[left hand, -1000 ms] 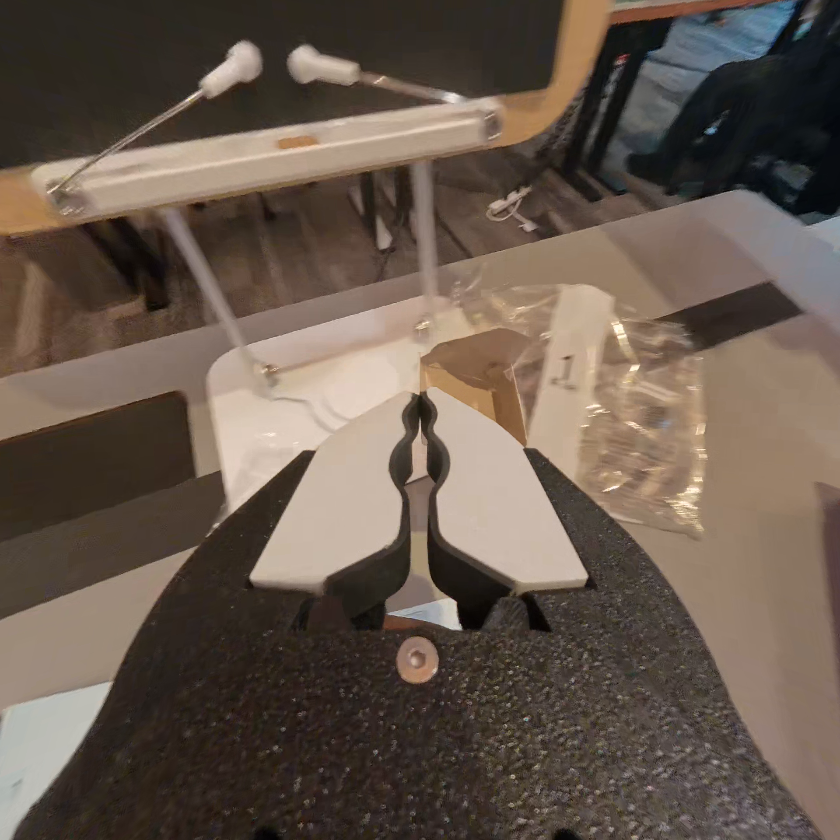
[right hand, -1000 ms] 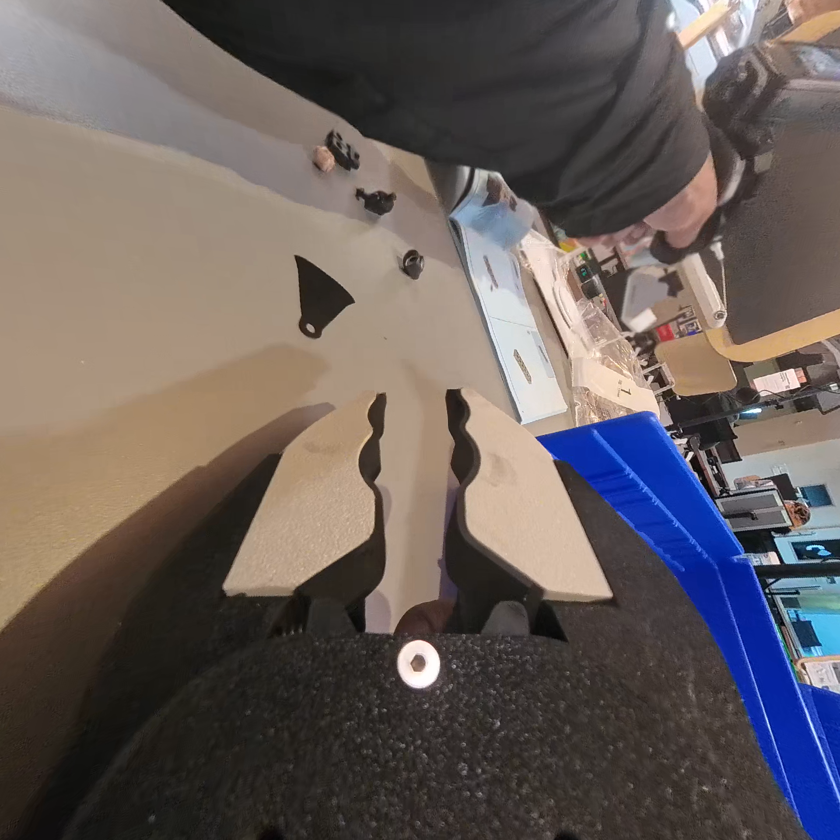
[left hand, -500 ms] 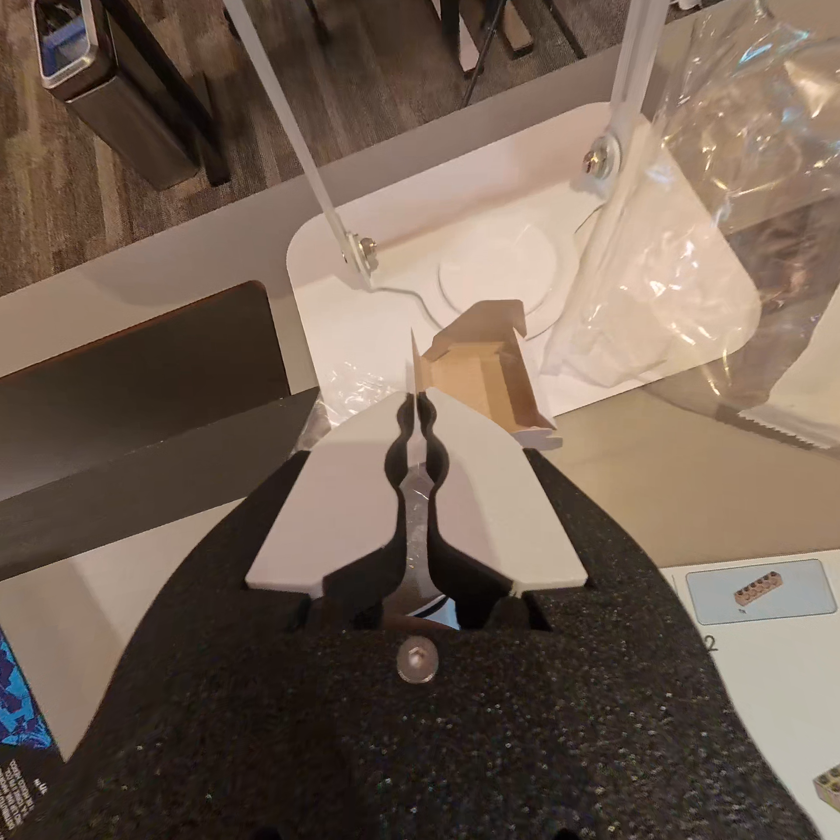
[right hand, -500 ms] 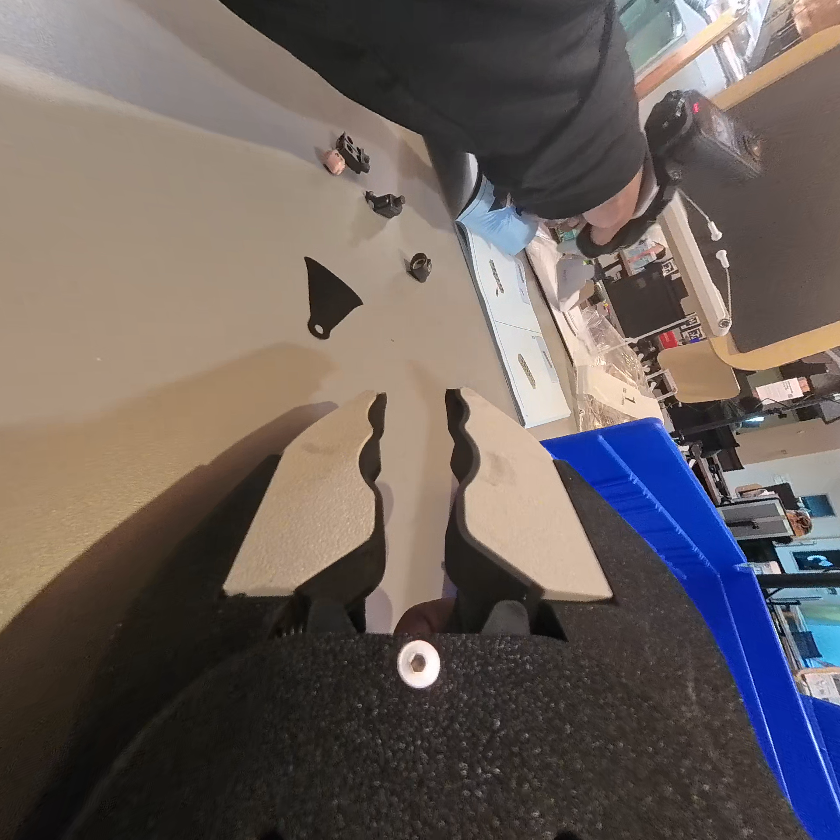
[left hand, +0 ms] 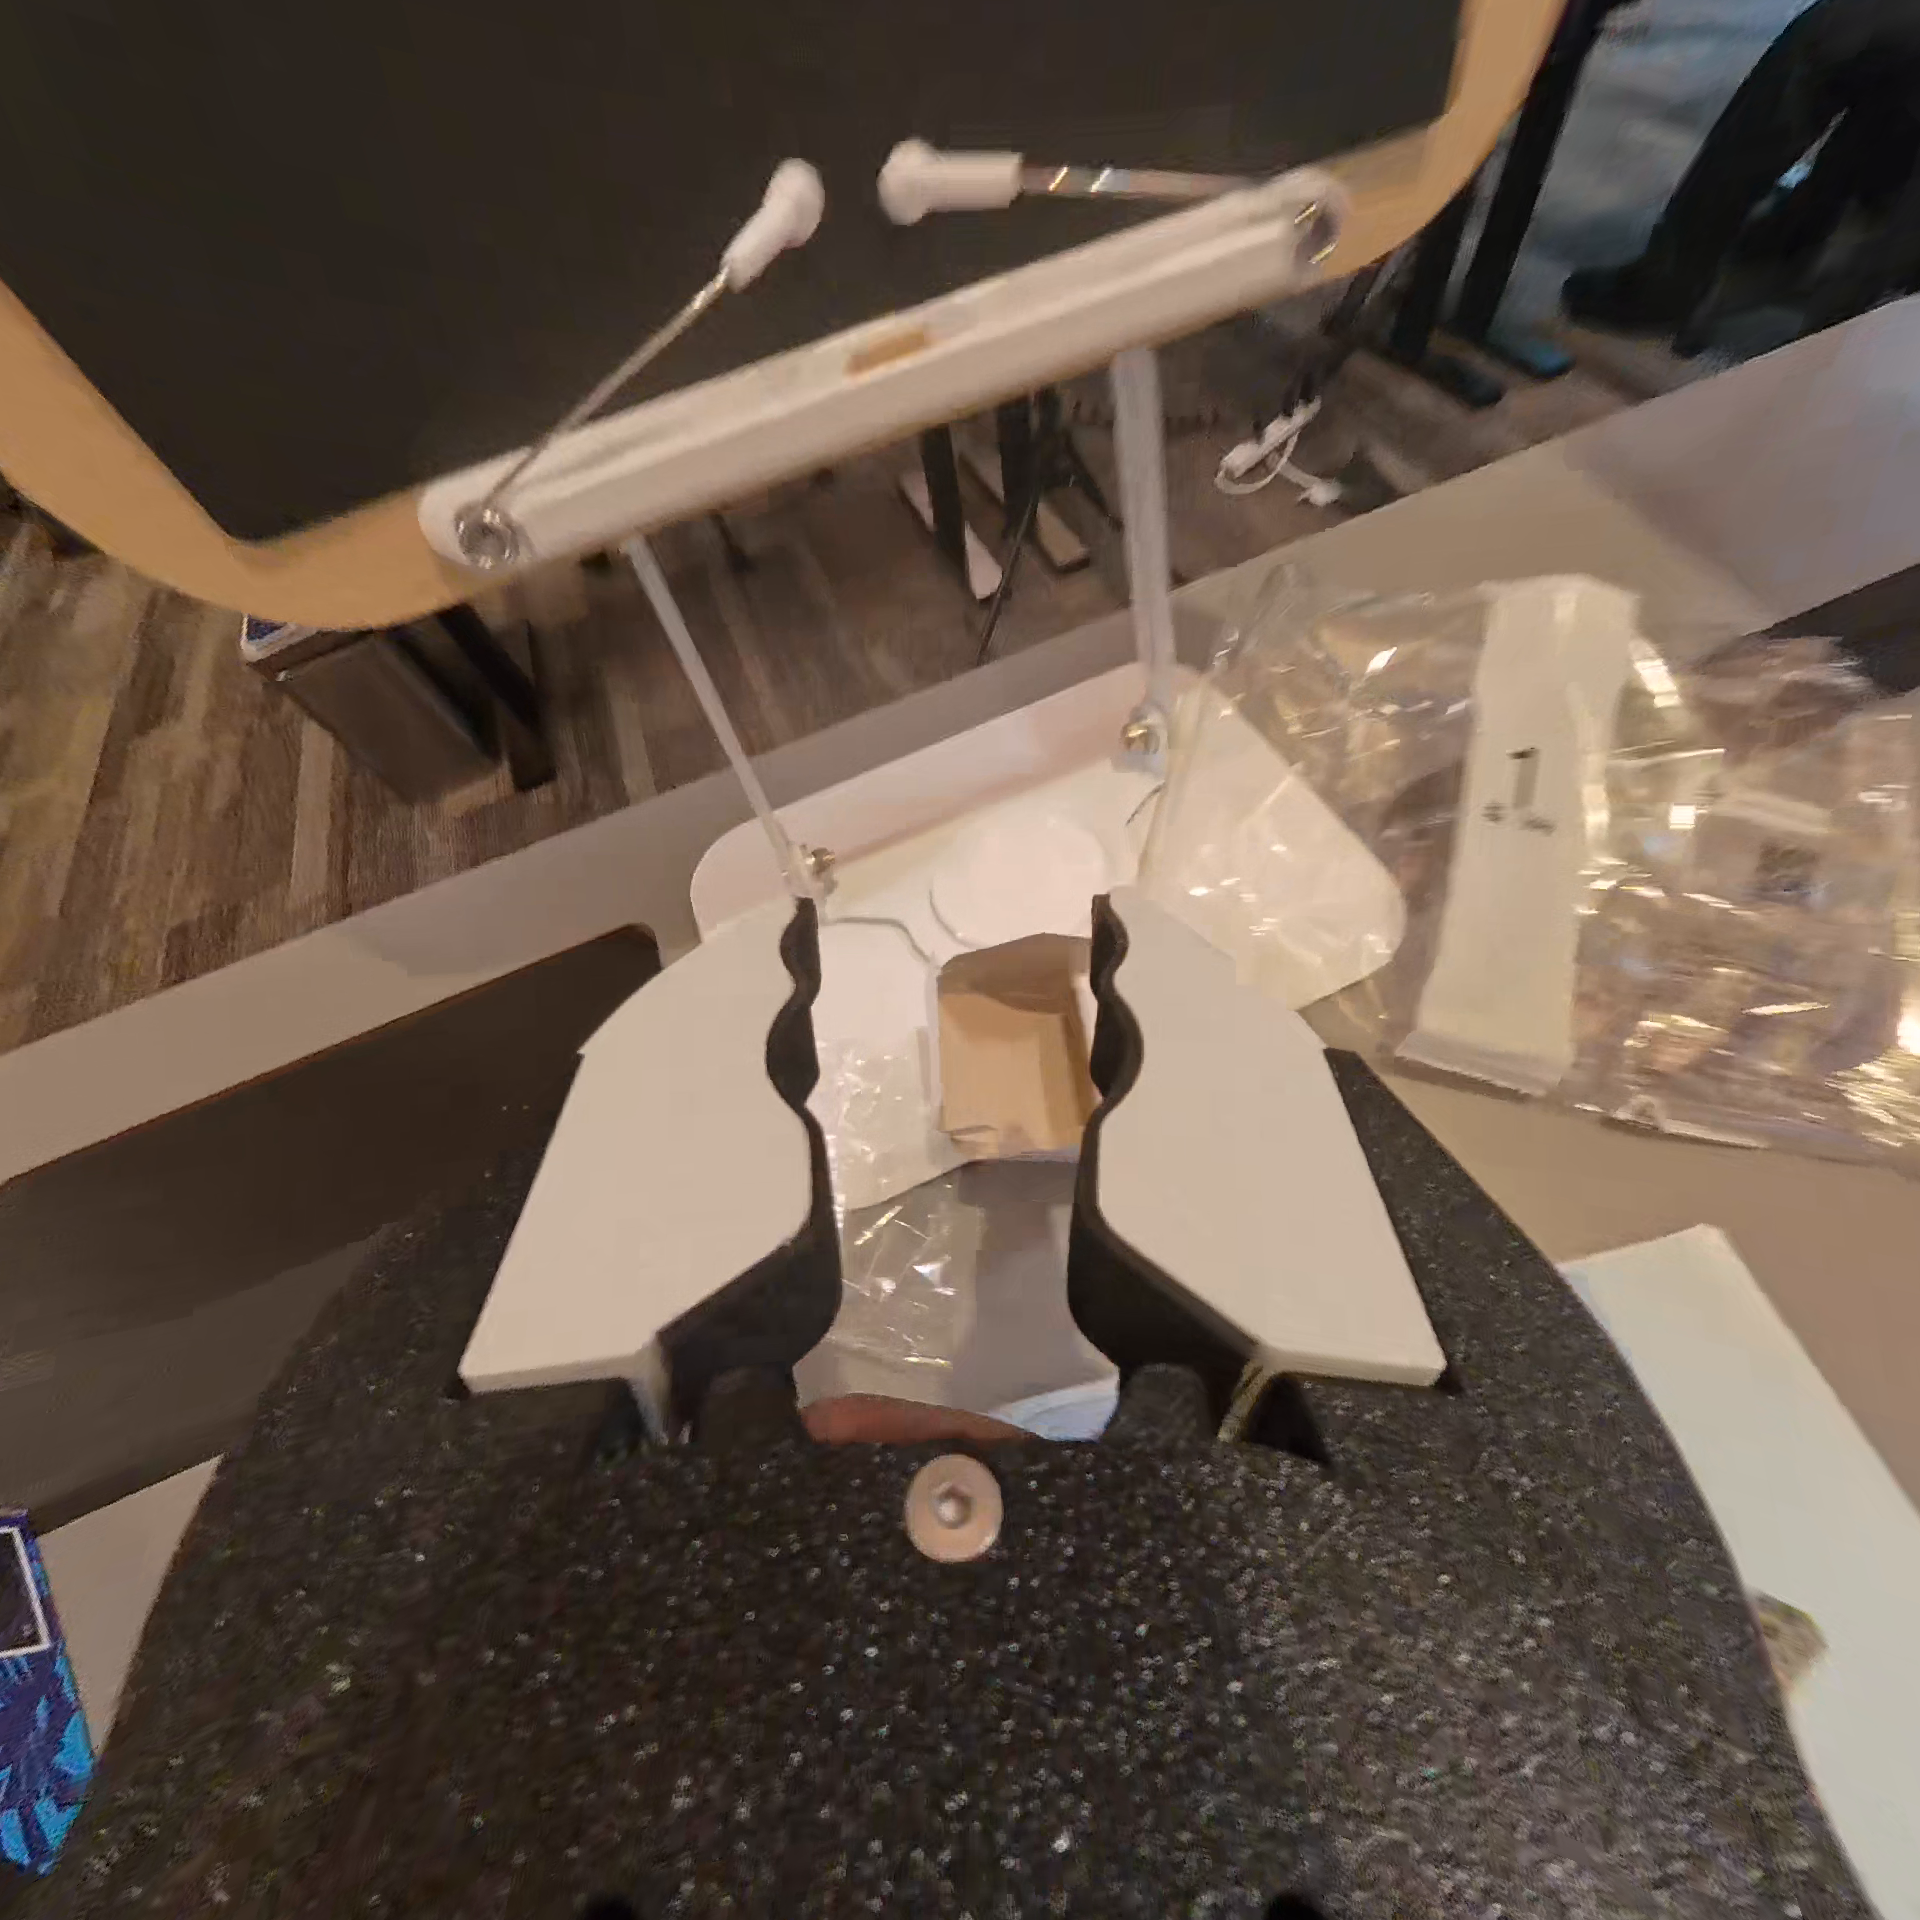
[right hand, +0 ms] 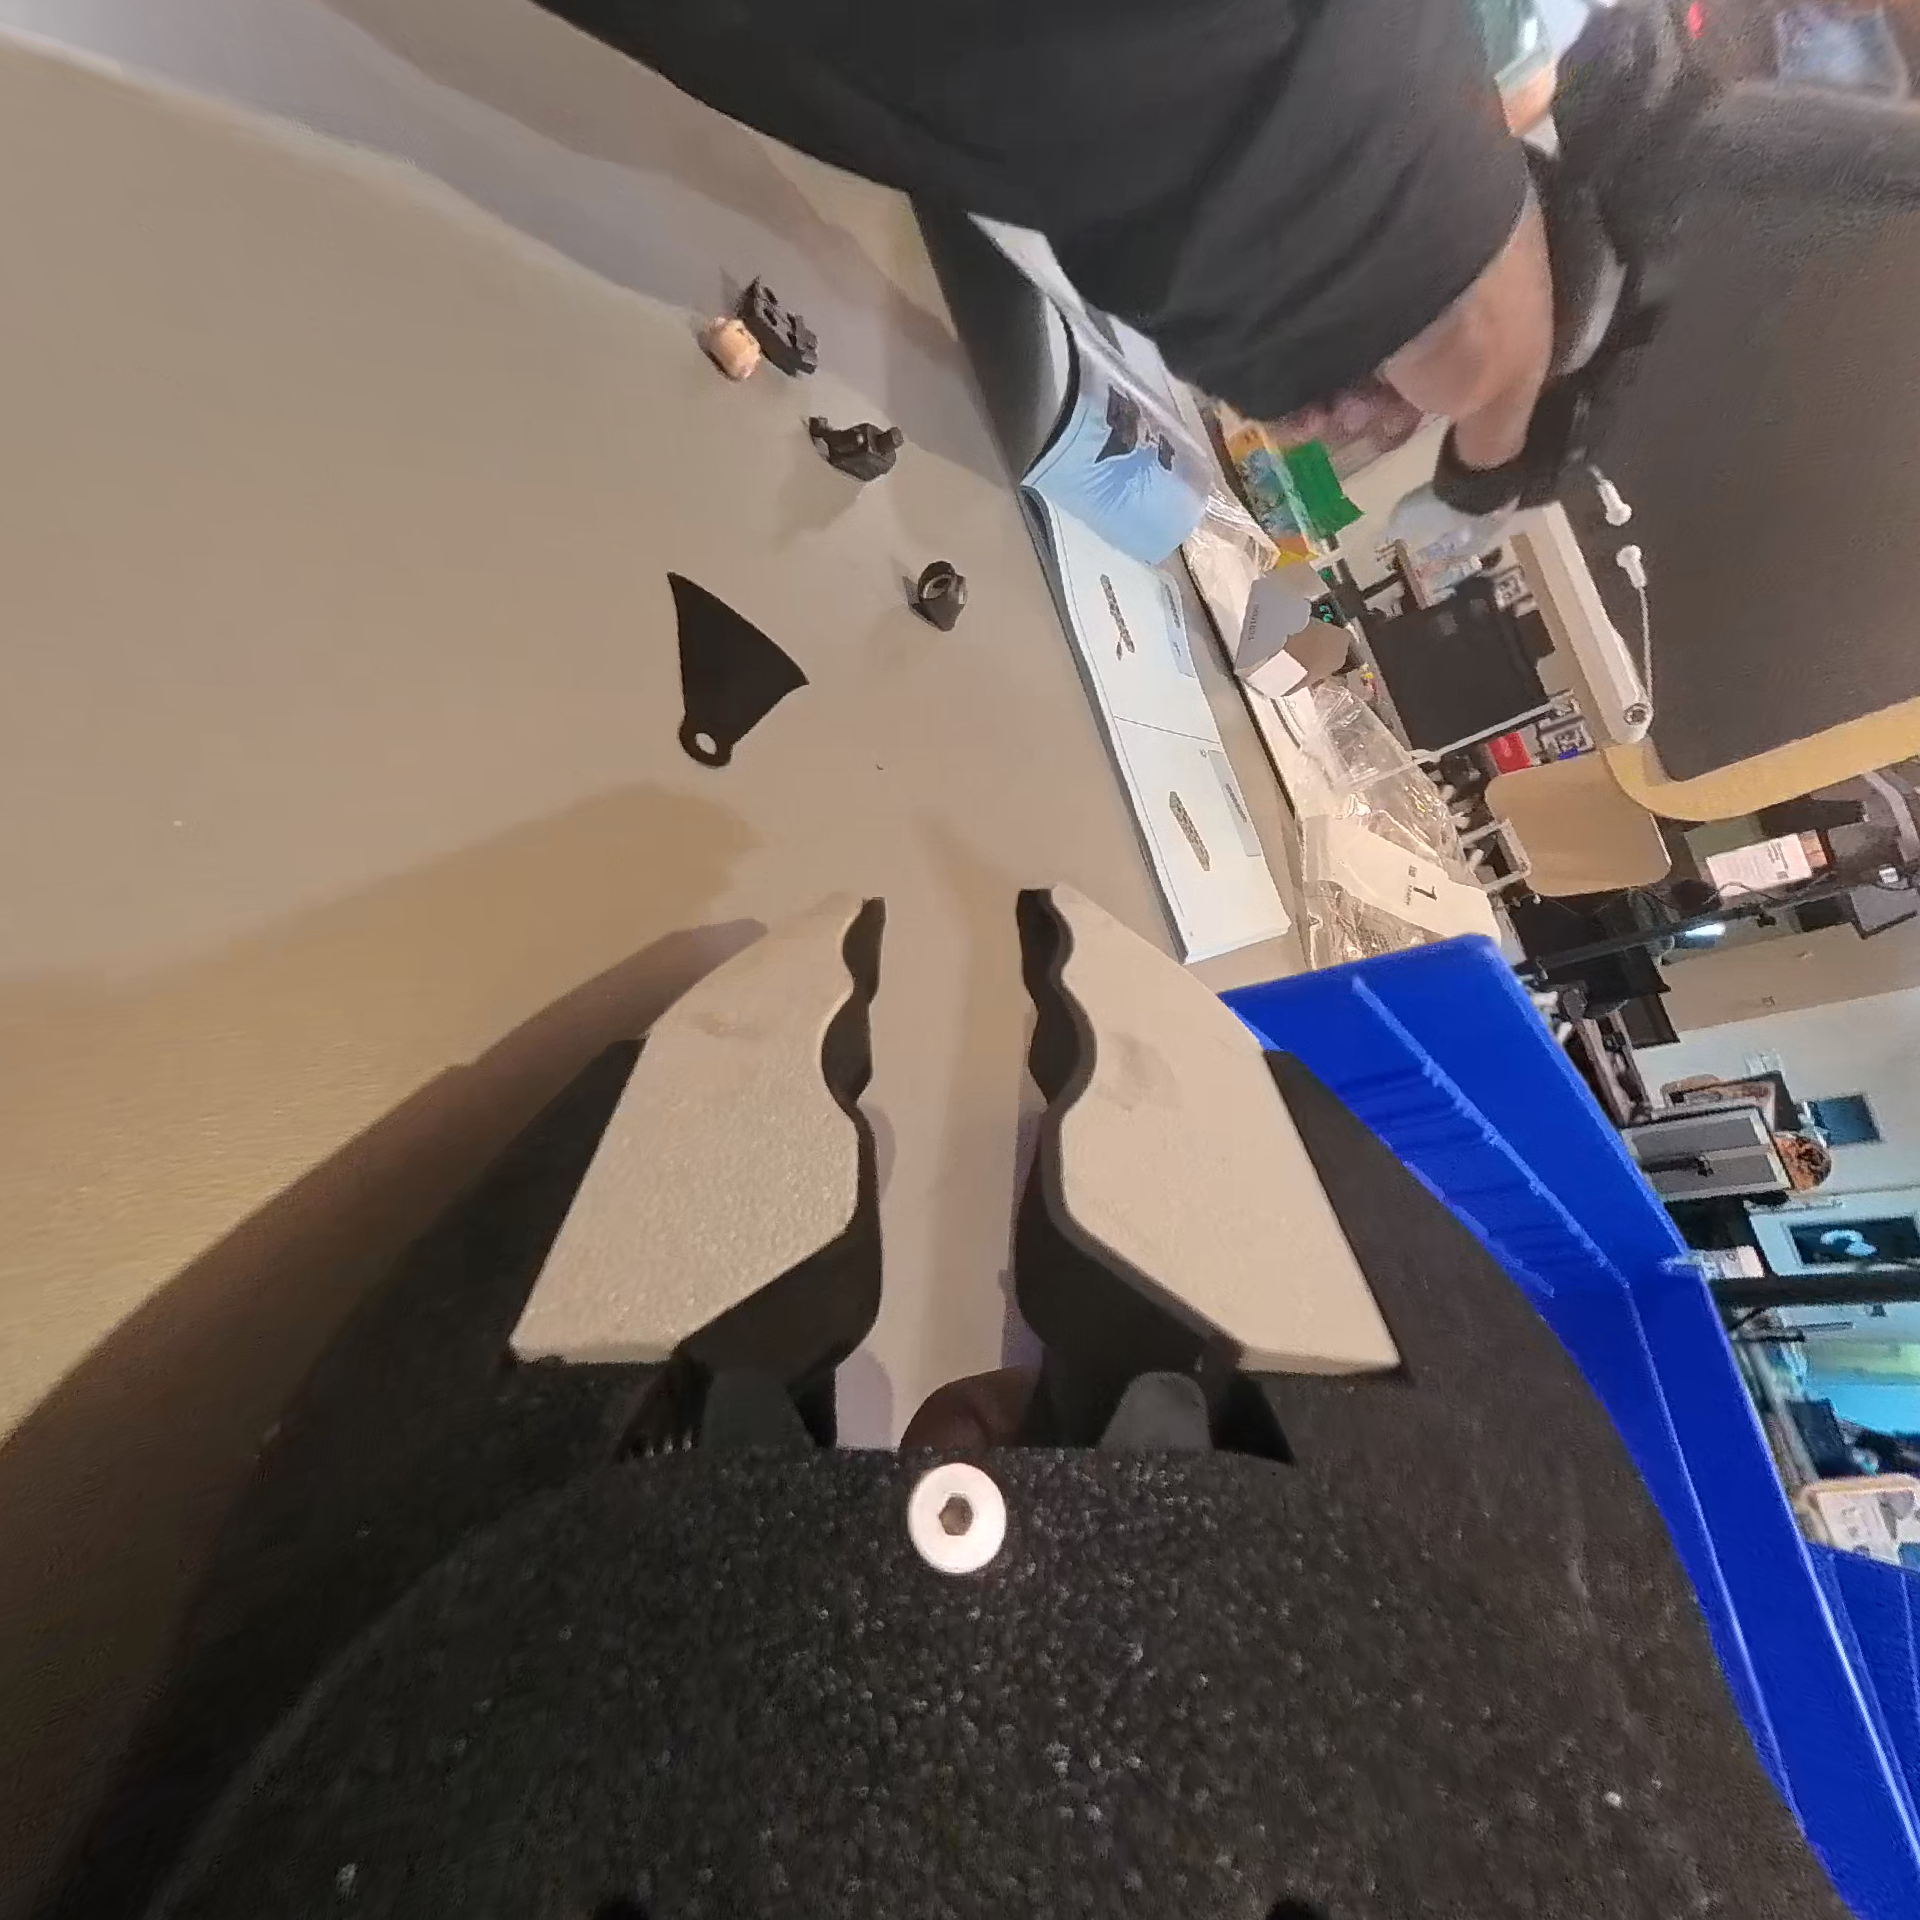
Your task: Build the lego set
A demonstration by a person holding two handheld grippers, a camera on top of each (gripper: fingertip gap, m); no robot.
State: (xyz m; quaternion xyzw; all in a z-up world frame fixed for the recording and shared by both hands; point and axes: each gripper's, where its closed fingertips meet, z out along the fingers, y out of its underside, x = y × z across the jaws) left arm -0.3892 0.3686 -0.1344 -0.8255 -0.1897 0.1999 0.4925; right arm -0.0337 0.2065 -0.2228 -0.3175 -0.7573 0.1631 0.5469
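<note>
- Small cardboard box (left hand: 1013, 1049): open, brown inside, it lies on the white lamp base (left hand: 1320, 894) at the far edge of the table (left hand: 1662, 1195); it shows between the spread fingers of the left gripper (left hand: 948, 920), close to the right-hand finger, and whether that pad touches it cannot be told
- The left gripper is released: its jaws stand wide apart and do not press on anything; a scrap of crinkled clear plastic (left hand: 883, 1278) lies below, between the fingers
- A clear plastic bag (left hand: 1621, 883) with a white paper strip inside lies to the right of the box, partly over the lamp base
- Two thin white rods rise from the base to a white lamp bar (left hand: 883, 353), with two white-tipped wires above it
- A white sheet (left hand: 1714, 1455) lies at the lower right of the left wrist view, and a blue patterned box (left hand: 31, 1662) at the lower left edge
- The right gripper (right hand: 951, 914) is also released, jaws parted over bare tan table (right hand: 312, 520) with nothing between them
- Nearest ahead of it lies a flat black triangular piece with a small hole (right hand: 727, 670); beyond are three small black parts (right hand: 940, 594) (right hand: 857, 445) (right hand: 779, 330) and a small tan piece (right hand: 727, 348)
- An open instruction booklet (right hand: 1164, 727) lies to the right of those parts
- A blue bin (right hand: 1507, 1195) stands just beside the right gripper on its right side
- A person in a black sleeve (right hand: 1195, 156) leans over the table at the top of the right wrist view
</note>
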